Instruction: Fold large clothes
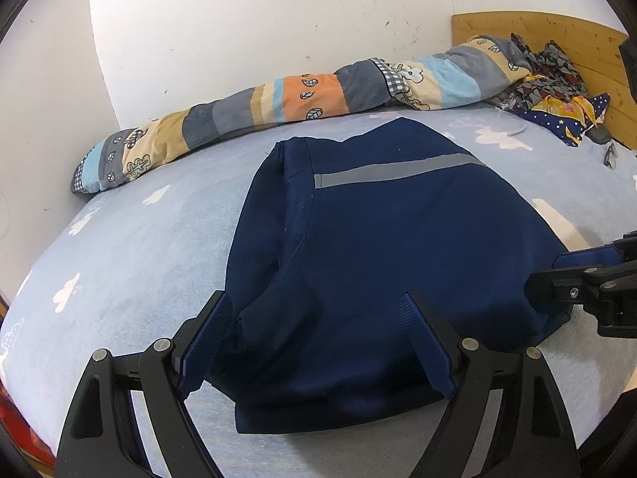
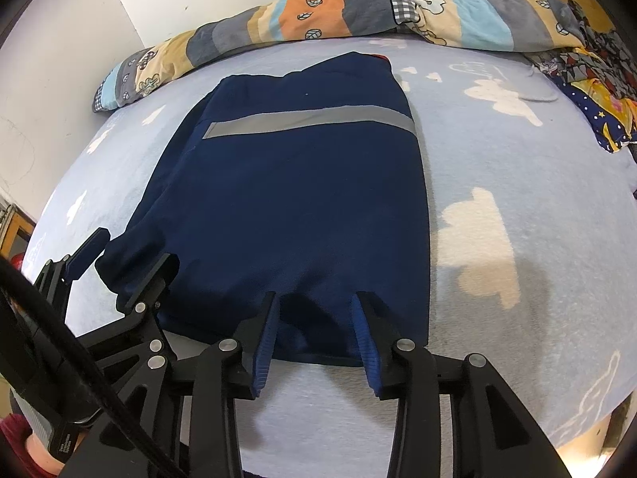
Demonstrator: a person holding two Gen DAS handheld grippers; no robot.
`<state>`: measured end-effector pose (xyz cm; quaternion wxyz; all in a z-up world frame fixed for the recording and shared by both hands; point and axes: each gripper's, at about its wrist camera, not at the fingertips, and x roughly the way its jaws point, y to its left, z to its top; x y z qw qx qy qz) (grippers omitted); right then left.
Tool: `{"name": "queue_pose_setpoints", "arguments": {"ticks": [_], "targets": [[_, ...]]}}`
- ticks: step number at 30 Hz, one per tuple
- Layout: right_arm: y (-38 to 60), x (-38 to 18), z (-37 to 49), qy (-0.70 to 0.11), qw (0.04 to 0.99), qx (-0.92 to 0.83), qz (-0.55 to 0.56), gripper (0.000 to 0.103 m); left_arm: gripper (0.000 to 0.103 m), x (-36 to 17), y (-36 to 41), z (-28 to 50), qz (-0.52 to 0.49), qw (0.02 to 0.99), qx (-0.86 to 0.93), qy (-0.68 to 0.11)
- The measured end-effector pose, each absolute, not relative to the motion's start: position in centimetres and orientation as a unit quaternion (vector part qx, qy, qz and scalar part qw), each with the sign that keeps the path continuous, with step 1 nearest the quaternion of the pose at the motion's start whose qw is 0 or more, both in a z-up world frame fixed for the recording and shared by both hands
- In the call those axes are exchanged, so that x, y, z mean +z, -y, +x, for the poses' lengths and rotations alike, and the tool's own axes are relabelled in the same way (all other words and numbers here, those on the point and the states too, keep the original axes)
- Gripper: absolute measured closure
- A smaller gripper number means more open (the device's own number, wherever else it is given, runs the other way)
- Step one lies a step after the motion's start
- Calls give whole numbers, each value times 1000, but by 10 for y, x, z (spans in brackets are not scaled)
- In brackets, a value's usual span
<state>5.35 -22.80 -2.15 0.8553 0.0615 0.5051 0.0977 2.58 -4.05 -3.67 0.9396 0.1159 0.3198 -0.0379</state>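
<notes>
Navy garment (image 2: pixel 294 199), partly folded, lies flat on the bed (image 2: pixel 517 207), long axis running near to far, grey stripe toward the far end; left hand-held gripper (image 1: pixel 318 318) spreads wide astride the near-left hem, gripping nothing; right hand-held gripper (image 2: pixel 314 302), part open, straddles the near-right hem, pads not pressing; both sit at the near edge, so the garment lies ahead of each.

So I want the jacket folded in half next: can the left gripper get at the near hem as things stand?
Probably yes: the left gripper is open, its fingers straddling the navy jacket's near hem, with nothing lying between them and the cloth.
</notes>
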Motion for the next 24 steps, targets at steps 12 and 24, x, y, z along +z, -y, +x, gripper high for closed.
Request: {"name": "queue_pose_setpoints", "arguments": {"ticks": [12, 24], "targets": [[225, -21, 52, -506, 854, 101, 62, 56, 18, -38, 40, 27, 117, 939, -40, -322], [222, -21, 50, -505, 855, 103, 60, 48, 18, -38, 40, 27, 116, 939, -39, -322]]}}
